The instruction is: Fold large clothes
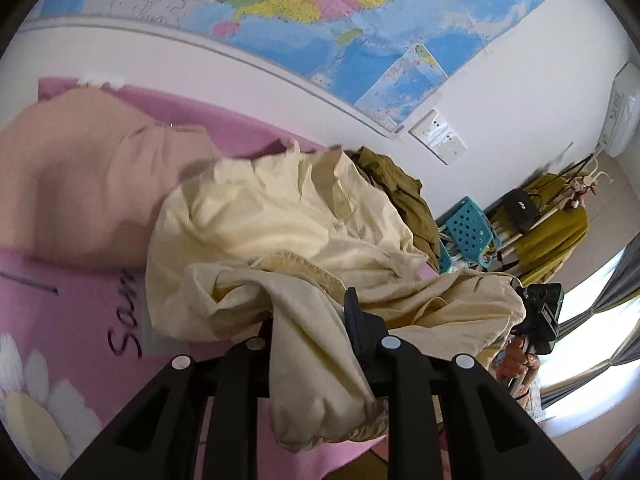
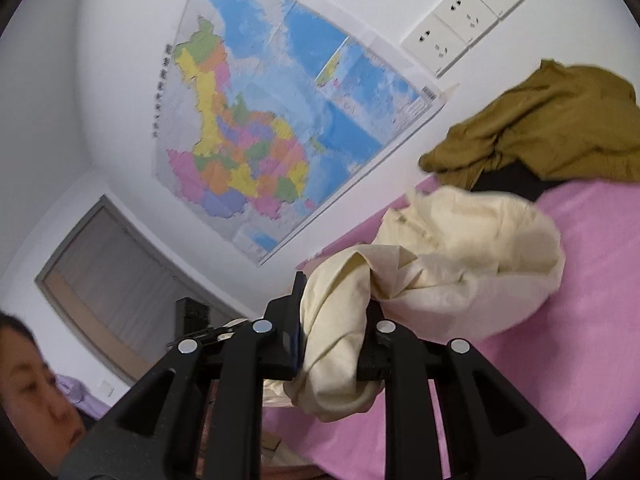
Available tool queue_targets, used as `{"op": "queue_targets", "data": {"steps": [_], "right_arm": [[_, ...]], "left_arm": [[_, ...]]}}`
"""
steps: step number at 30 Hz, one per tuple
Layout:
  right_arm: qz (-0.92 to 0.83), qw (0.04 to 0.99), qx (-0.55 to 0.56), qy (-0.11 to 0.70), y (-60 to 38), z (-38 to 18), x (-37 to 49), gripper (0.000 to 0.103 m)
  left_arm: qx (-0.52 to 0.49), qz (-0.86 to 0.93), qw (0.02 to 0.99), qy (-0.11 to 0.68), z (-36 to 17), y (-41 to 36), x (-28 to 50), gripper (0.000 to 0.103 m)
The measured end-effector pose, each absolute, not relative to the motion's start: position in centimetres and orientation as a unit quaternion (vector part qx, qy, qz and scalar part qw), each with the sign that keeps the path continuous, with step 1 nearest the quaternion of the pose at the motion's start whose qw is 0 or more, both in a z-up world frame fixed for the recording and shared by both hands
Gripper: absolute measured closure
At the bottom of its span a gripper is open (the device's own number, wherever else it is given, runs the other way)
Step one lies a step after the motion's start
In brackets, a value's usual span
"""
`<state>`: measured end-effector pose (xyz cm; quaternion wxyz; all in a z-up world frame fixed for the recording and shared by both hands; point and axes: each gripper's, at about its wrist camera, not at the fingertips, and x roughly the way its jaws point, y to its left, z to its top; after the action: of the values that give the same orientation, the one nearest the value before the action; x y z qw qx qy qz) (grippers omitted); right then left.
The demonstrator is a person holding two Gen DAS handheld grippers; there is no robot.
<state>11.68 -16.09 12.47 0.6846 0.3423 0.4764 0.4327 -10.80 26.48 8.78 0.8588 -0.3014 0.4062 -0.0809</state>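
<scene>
Left wrist view
Room: the pink bedspread runs up to the white wall; bare cover lies at the lower left.
Around: a beige garment lies at the left, an olive garment behind the cream one, a wall map above. A blue basket stands at the right.
Left gripper: fingers narrow, pinching a fold of the cream garment, which hangs bunched over the bed.
Right gripper: seen at the right edge of the cloth, with a hand below it.

Right wrist view
Room: open pink bedspread at the right.
Around: olive garment heaped by the wall, wall sockets above.
Right gripper: narrow, clamped on a twisted end of the cream garment.
</scene>
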Motion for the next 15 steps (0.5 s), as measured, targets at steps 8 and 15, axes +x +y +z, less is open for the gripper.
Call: {"op": "queue_targets", "data": {"steps": [8,15], "right_arm": [[0.411,0.689,0.34,0.49,-13.7,10.8,17.3,0.085],[0.391,0.695,0.315,0.515,-11.6,8.6,20.9,0.085]], "left_arm": [[-0.281,-0.043,0.864,0.416,10.3,28.1,-5.6,0.082],[-0.283,-0.017,0.852,0.44,9.1,29.8,-1.6,0.082]]}}
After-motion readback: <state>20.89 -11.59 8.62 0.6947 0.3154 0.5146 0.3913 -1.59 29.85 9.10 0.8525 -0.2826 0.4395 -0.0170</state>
